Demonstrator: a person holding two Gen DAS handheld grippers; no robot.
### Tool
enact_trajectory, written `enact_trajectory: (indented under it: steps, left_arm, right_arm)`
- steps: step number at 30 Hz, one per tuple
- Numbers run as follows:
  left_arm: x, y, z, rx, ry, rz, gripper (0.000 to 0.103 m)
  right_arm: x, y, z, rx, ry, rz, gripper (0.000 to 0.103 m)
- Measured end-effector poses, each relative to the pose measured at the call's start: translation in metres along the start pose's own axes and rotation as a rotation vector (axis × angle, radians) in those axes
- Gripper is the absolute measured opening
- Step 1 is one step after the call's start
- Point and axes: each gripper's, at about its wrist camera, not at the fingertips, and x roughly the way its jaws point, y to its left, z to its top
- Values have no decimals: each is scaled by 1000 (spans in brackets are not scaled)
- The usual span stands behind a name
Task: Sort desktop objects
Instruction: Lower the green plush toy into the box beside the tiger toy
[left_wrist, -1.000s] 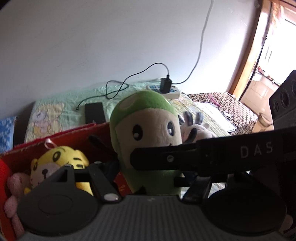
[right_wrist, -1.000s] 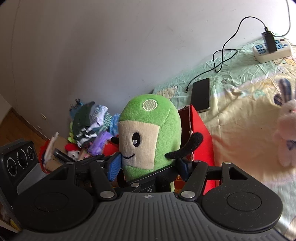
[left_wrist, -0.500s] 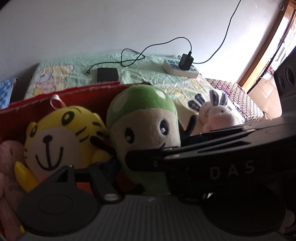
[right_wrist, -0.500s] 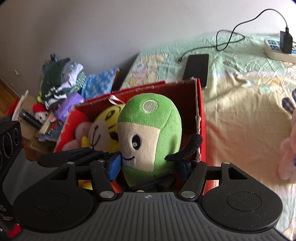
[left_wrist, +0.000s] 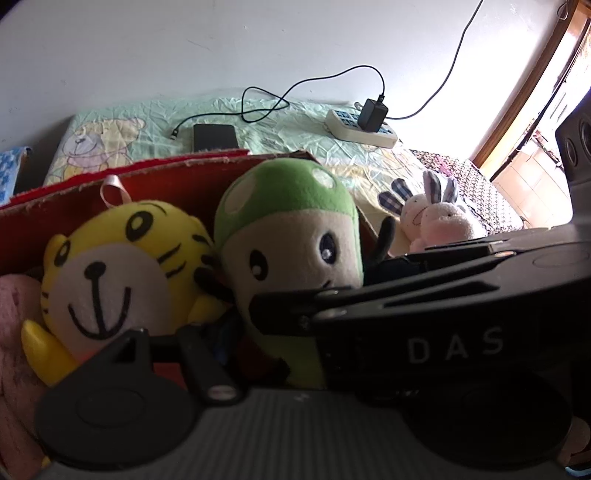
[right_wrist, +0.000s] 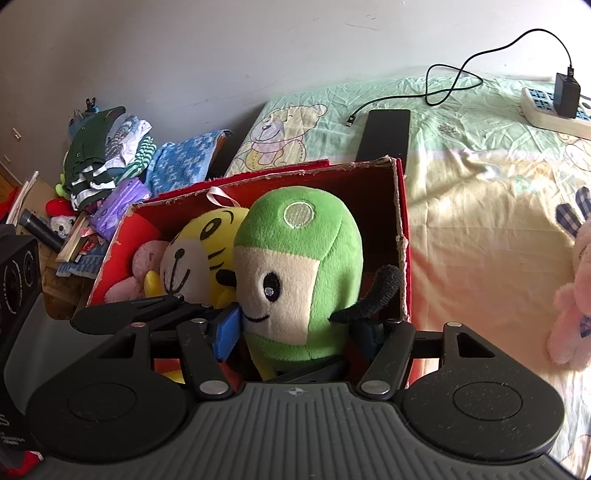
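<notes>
A green plush toy (right_wrist: 295, 266) with a cream face stands upright inside the red cardboard box (right_wrist: 400, 221), against the box's right wall. My right gripper (right_wrist: 297, 332) is shut on its lower body, a blue pad (right_wrist: 225, 332) pressing its side. My left gripper (left_wrist: 291, 347) also grips the green plush toy (left_wrist: 288, 251) low down; its right finger is hidden behind the other gripper's body. A yellow tiger plush (left_wrist: 122, 266) sits in the box to the left, touching the green one. A pink plush (right_wrist: 144, 258) lies beside the tiger.
The red box (left_wrist: 147, 170) stands at the left edge of a bed sheet (right_wrist: 480, 206). A pink rabbit plush (left_wrist: 436, 221) lies on the sheet to the right. A black phone (right_wrist: 386, 133) and a power strip (right_wrist: 554, 110) with cable lie behind. Folded clothes (right_wrist: 107, 155) are piled far left.
Both grippers have carried the green plush from above the box edge down into the red box, beside the yellow tiger. The grip on it has not changed.
</notes>
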Motion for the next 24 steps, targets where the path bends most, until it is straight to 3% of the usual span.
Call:
enact_trajectory:
  steps: [9, 16, 24]
  left_arm:
    - [2, -1, -3, 7, 14, -10, 75]
    - [5, -3, -4, 15, 30, -18, 77]
    - [7, -6, -6, 21, 27, -20, 80]
  right_arm:
    - [-5, -8, 1, 77, -24, 20, 67]
    - [-18, 2, 4, 42, -93, -38, 71]
    - [-13, -6, 5, 90, -82, -11, 62]
